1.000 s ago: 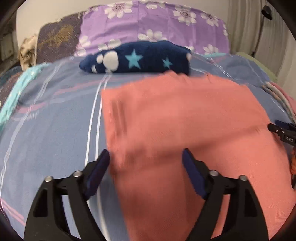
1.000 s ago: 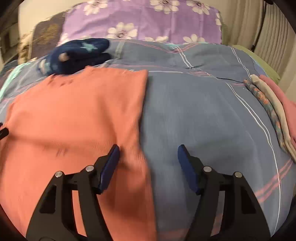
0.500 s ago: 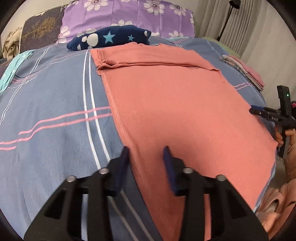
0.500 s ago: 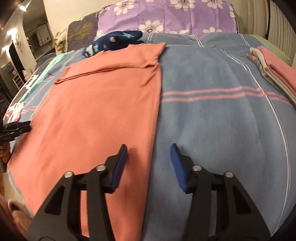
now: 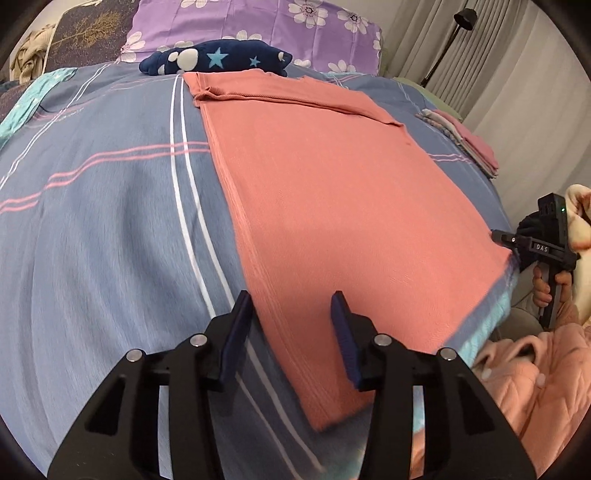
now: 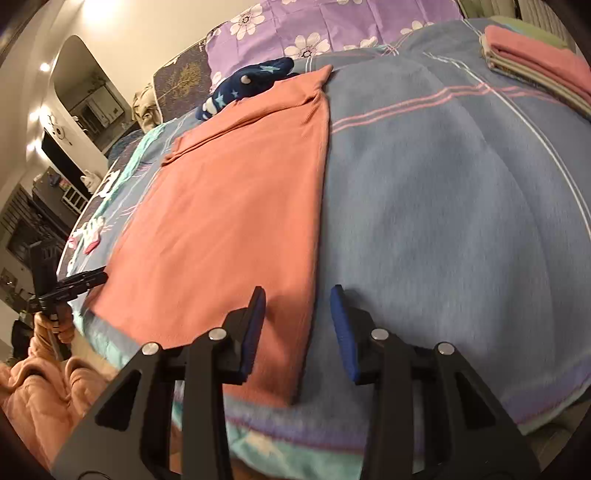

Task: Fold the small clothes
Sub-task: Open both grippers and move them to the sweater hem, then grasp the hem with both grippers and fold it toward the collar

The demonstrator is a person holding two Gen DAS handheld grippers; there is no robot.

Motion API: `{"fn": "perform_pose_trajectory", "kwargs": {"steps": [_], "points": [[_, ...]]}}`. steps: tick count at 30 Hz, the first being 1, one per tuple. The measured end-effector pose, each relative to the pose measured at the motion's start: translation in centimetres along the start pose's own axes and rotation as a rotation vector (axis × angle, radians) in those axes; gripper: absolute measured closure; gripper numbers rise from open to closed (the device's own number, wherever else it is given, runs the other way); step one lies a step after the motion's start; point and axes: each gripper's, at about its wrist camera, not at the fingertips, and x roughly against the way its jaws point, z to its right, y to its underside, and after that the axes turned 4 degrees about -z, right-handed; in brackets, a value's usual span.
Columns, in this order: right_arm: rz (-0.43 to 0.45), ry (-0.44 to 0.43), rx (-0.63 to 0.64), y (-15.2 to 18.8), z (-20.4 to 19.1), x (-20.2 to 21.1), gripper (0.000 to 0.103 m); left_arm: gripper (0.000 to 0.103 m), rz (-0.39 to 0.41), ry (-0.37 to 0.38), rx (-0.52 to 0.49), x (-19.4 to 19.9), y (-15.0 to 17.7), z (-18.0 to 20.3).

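A salmon-pink garment point(image 5: 332, 206) lies flat on the blue striped bed cover point(image 5: 103, 229), its far end folded over near the pillows; it also shows in the right wrist view point(image 6: 236, 221). My left gripper point(image 5: 291, 328) is open and empty, just above the garment's near left edge. My right gripper point(image 6: 297, 321) is open and empty, just above the garment's near right edge. The right gripper shows in the left wrist view point(image 5: 532, 247), and the left gripper in the right wrist view point(image 6: 70, 284), each off the bed's near edge.
A navy star-patterned item point(image 5: 218, 59) lies beyond the garment, in front of a purple flowered pillow point(image 5: 255, 26). A stack of folded clothes point(image 6: 539, 70) sits at the bed's far right. The bed's near edge point(image 6: 332, 435) lies just below the grippers. Pink quilted sleeves point(image 5: 532, 376) are visible.
Both grippers have drawn back toward the near edge of the bed. Their jaws narrowed half a second ago and now stand somewhat wider. The garment lies flat and spread.
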Motion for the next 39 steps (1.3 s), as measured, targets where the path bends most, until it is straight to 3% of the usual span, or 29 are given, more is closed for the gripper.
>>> {"fn": "perform_pose_trajectory", "kwargs": {"steps": [2,7,8,9,13,19,27,29,32,39], "points": [[-0.007,-0.019,0.004,0.3,-0.3,0.0,0.065,0.061,0.005,0.011,0.009,0.2,0.4,0.2],[-0.004,-0.066,-0.027,0.5,-0.1,0.0,0.065,0.097,0.014,0.054,0.061,0.6,0.8,-0.1],[-0.006,-0.089,-0.036,0.2,0.1,-0.2,0.077,0.098,0.019,0.06,0.065,0.7,0.7,-0.1],[-0.009,-0.107,-0.048,0.0,0.2,-0.4,0.098,0.1,0.029,0.059,0.055,0.8,0.3,0.1],[0.041,-0.186,-0.089,-2.2,-0.2,0.1,0.099,0.101,0.127,0.044,-0.012,2.9,-2.0,1.7],[0.275,-0.24,0.015,-5.7,-3.7,7.4,0.099,0.101,0.393,0.045,-0.093,10.1,-4.9,4.5],[0.455,-0.206,0.112,-2.8,-5.8,15.6,0.099,0.101,0.575,0.083,-0.063,16.8,-1.2,5.7],[0.455,-0.139,0.134,-2.9,-6.2,15.7,0.099,0.101,0.567,0.057,-0.078,16.7,-1.5,6.5],[0.383,-0.091,0.099,-4.8,-5.8,12.6,0.099,0.101,0.493,0.017,-0.085,14.2,-3.0,6.6],[0.32,-0.008,0.038,-10.5,-4.0,5.5,0.099,0.101,0.37,-0.058,-0.003,8.0,-8.7,2.7]]}}
